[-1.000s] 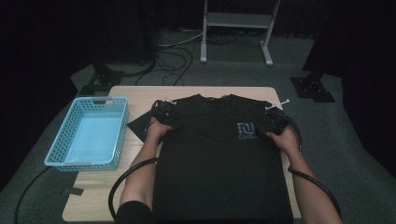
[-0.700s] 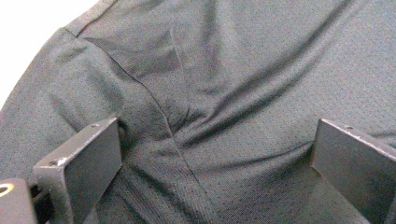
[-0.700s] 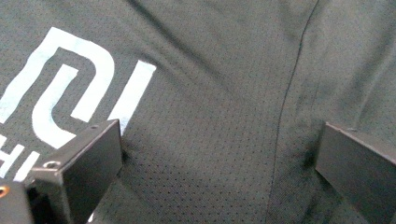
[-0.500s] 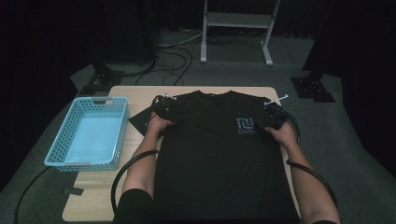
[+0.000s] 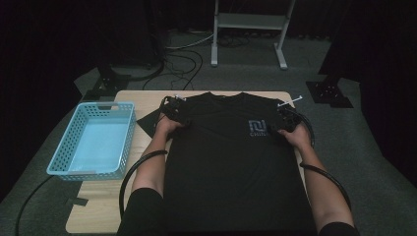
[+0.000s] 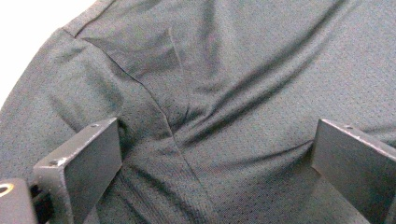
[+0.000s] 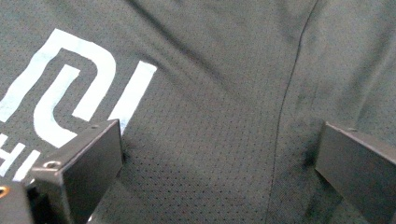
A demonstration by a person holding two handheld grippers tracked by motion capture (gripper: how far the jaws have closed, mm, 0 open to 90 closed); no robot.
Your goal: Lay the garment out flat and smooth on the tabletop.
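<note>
A black T-shirt (image 5: 231, 162) with a pale chest logo (image 5: 256, 128) lies flat, front up, on the wooden table (image 5: 142, 101). My left gripper (image 5: 173, 110) rests over the shirt's left shoulder, jaws wide apart above wrinkled mesh fabric (image 6: 210, 116) and the sleeve seam. My right gripper (image 5: 285, 119) sits at the right shoulder beside the logo. It is open too, and its jaws straddle the shoulder seam (image 7: 285, 112) with the logo (image 7: 70, 93) at their left. Neither gripper has fabric pinched between its jaws.
A light blue plastic basket (image 5: 94, 140) stands on the table's left side. A dark flat patch (image 5: 149, 120) lies between basket and shirt. Cables (image 5: 137, 167) trail from both grippers off the near edge. A metal stand (image 5: 248, 29) and cables are on the floor beyond.
Both hands have slid the grippers slightly farther up the shirt toward the shoulders. The shirt lies much as before.
</note>
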